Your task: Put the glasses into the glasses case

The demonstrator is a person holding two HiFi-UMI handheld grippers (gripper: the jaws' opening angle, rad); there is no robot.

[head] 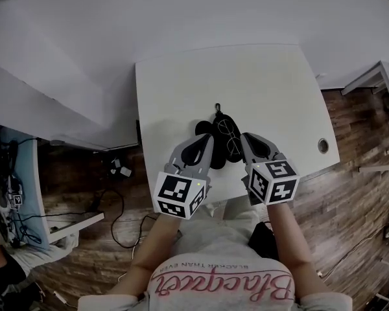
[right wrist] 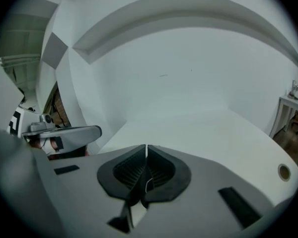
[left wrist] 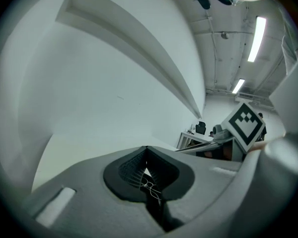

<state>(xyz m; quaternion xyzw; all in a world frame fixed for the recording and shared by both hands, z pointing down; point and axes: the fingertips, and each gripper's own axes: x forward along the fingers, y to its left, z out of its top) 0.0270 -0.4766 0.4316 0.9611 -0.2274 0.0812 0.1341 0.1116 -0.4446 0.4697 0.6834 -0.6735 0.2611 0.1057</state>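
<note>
A black glasses case (head: 222,123) lies open on the white table (head: 246,76) with thin round wire glasses (head: 232,140) resting on it. In the head view my left gripper (head: 209,139) sits at the case's left side, over part of it. My right gripper (head: 244,137) is just right of the glasses. In the left gripper view the left gripper (left wrist: 147,152) has its jaws closed, with a thin wire-like line (left wrist: 152,188) in the seam; I cannot tell what it is. The right gripper (right wrist: 146,150) is also closed. Neither gripper view shows the case.
A round cable hole (head: 323,145) sits near the table's right edge. Both grippers are close to the table's near edge, by the person's body. Wood floor (head: 350,193) surrounds the table, with cables (head: 117,206) and a shelf to the left. A white wall stands behind.
</note>
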